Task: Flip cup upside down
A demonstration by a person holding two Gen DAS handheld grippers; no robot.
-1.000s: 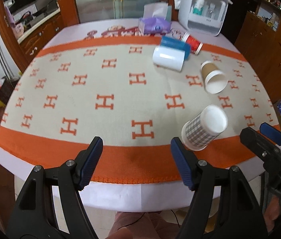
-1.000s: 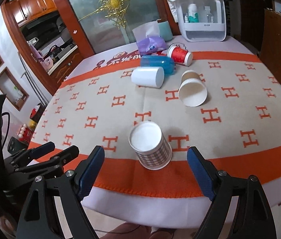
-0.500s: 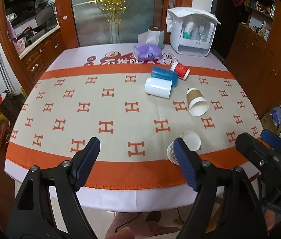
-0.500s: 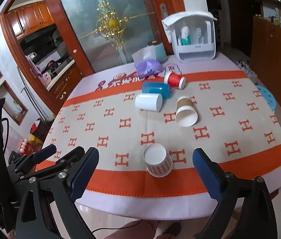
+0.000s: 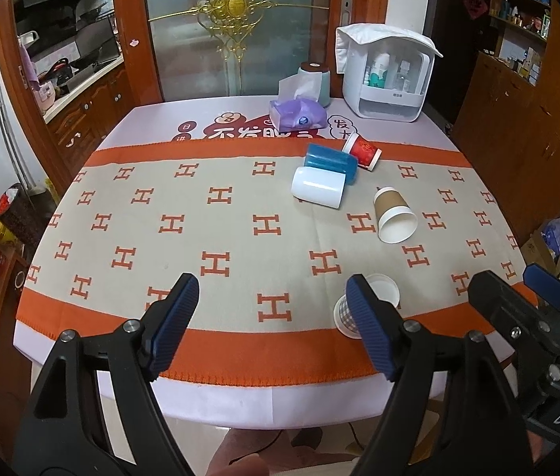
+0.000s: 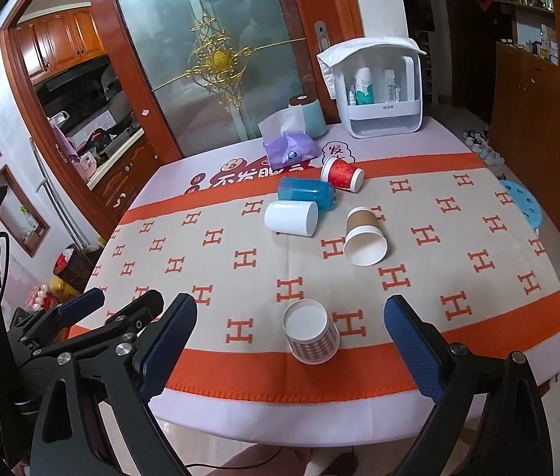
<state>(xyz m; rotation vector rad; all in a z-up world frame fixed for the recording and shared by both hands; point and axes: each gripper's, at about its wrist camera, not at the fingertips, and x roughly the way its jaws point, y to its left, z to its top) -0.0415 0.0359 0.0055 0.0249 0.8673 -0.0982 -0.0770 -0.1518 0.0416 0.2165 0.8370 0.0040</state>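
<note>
A checked paper cup [image 6: 312, 337] stands upside down near the table's front edge, its white base up; in the left wrist view [image 5: 387, 293] my right finger partly hides it. Four more cups lie on their sides further back: white [image 6: 291, 218], blue [image 6: 306, 192], red [image 6: 341, 174] and brown-sleeved [image 6: 364, 236]. My left gripper [image 5: 274, 319] is open and empty, held back from the table edge. My right gripper [image 6: 289, 335] is open and empty, also back from the edge, with the checked cup between its fingers in view.
The table [image 5: 240, 238] carries an orange-and-beige cloth. A purple tissue pack [image 5: 297, 115], a teal roll [image 5: 315, 81] and a white organiser box [image 5: 388, 75] stand at the back. Wooden cabinets stand at the right, a glass door behind.
Both grippers have pulled back and up from the table, so the whole table shows now. The checked cup stays upside down where it was.
</note>
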